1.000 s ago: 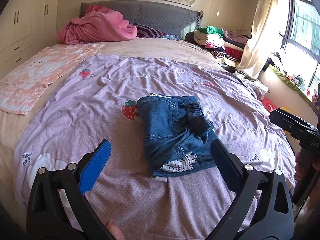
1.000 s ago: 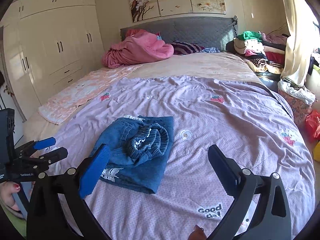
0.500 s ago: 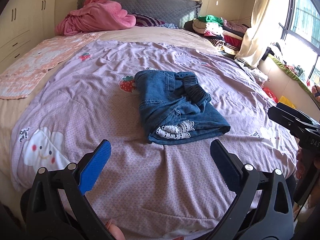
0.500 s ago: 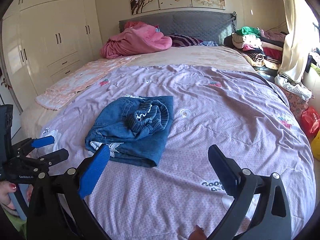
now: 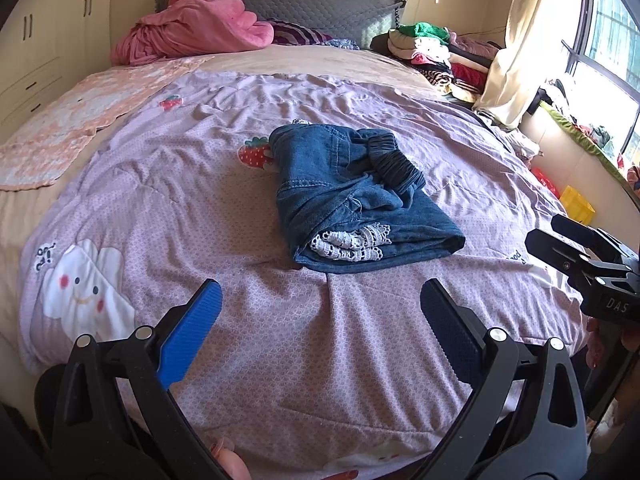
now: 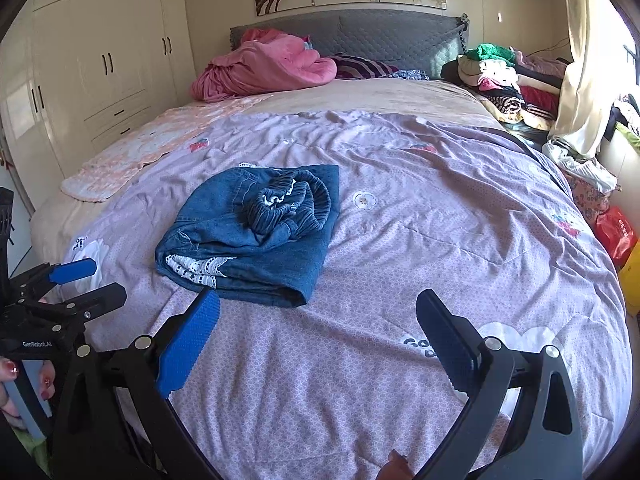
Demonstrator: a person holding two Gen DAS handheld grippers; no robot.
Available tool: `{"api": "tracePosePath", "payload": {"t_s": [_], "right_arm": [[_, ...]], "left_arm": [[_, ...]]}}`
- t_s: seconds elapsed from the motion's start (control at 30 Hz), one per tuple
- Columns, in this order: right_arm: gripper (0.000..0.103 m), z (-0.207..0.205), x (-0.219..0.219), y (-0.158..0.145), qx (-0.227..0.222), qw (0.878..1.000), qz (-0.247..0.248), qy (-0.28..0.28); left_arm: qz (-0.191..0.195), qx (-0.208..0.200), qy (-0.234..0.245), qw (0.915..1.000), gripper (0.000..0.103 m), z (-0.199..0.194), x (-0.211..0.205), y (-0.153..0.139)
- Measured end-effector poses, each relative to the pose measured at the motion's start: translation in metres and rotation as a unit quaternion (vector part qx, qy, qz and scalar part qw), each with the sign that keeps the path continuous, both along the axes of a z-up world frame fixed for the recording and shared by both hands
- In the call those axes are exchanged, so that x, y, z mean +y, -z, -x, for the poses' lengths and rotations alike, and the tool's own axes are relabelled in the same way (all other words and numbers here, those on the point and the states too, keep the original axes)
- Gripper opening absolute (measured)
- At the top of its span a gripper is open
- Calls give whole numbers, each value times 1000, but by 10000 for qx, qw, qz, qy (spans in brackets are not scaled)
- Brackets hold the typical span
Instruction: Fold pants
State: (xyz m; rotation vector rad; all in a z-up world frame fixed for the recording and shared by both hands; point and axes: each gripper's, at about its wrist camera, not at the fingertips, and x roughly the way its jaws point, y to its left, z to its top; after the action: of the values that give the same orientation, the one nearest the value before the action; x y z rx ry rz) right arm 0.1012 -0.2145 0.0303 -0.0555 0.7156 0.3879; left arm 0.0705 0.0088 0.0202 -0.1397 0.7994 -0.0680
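Observation:
Blue denim pants with white lace trim and an elastic waistband lie folded in a compact bundle on the lilac quilt; they also show in the right wrist view. My left gripper is open and empty, held back near the foot of the bed, apart from the pants. My right gripper is open and empty, also short of the pants. Each gripper shows at the edge of the other's view: the right one and the left one.
A pink blanket and a grey headboard are at the far end. A pink-patterned sheet lies on the left. A clothes pile and curtain stand at the right. Wardrobes line the left wall.
Both grippers have drawn back from the pants toward the foot of the bed; the bundle now lies farther ahead. Both stay open and empty.

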Motion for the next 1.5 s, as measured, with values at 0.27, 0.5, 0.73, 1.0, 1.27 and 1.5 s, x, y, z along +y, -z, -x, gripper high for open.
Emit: {"api": "tracePosePath", "payload": {"t_s": [0.27,0.5,0.73,1.0,1.27,1.5], "right_arm": [[98,-1,1,0,23,10000,14,-7],[98,-1,2,0,26,10000,8,-15],[98,-1,2,1,23,10000,15,-16],[98,-1,1,1,19,10000,20,0],[98,-1,2,0,13,10000,22,0],[98,-1,2,1,53,10000,54,-1]], "left_arm": [[14,9,-26,10000,93,0,0,1],[34,35,-54,10000,93,1,1,1],[29,68,-83,9999,93,2,-1,2],[2,80,-82,9999,93,2,-1,2],[100,86,-59,9999,93,3,-1,4],[24,140,-83,9999,93,3,-4,7]]}}
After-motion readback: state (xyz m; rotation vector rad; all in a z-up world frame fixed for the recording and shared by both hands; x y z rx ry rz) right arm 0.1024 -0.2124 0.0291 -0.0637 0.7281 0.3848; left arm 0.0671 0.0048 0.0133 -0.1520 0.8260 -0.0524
